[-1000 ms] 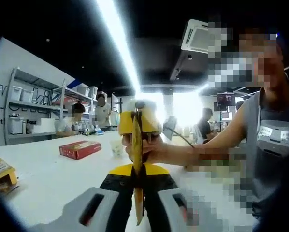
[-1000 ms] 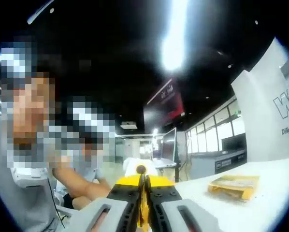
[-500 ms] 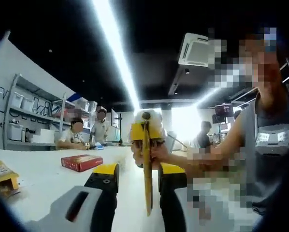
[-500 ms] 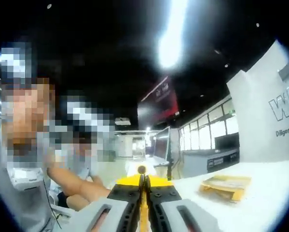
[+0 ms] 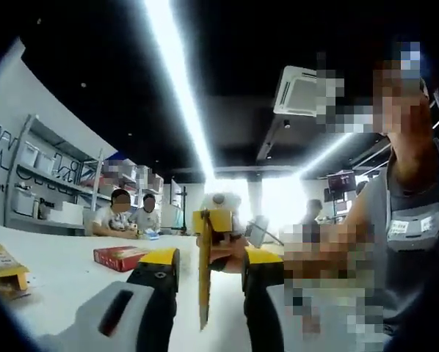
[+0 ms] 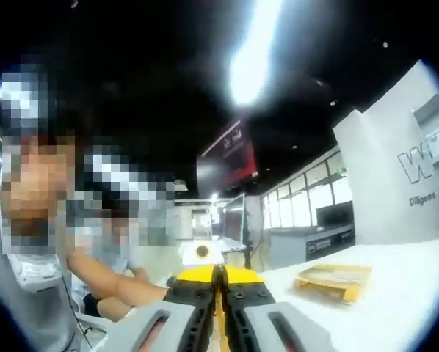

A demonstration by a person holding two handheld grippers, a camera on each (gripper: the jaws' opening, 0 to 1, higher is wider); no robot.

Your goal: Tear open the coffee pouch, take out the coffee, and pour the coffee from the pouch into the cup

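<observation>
Left gripper view: my left gripper (image 5: 211, 258) stood with its jaws well apart, and the coffee pouch (image 5: 203, 282) hung edge-on in the gap between them, touching neither that I could tell.
Right gripper view: my right gripper (image 6: 218, 276) was pinched narrow on the same pouch, the yellow edge (image 6: 219, 308) running up between the jaws.
Pouch: it was in the air above the table, carried from its far side by the right gripper.
Tear: I could not tell whether the top was torn yet; seen edge-on, it gave nothing away.
Doing it well: I judged the left jaws should close just beside the right ones on the top edge, so the pull would shear the film and not stretch it; a grip too low would squeeze the coffee.
Surface: a white table (image 5: 65, 290), with a red box (image 5: 120, 257) well off and a yellow carton (image 5: 3, 265) at the edge.
Room: shelves (image 5: 51, 183) on the wall, two seated people (image 5: 131, 218) beyond the table, and a long ceiling light (image 5: 179, 95) overhead.
</observation>
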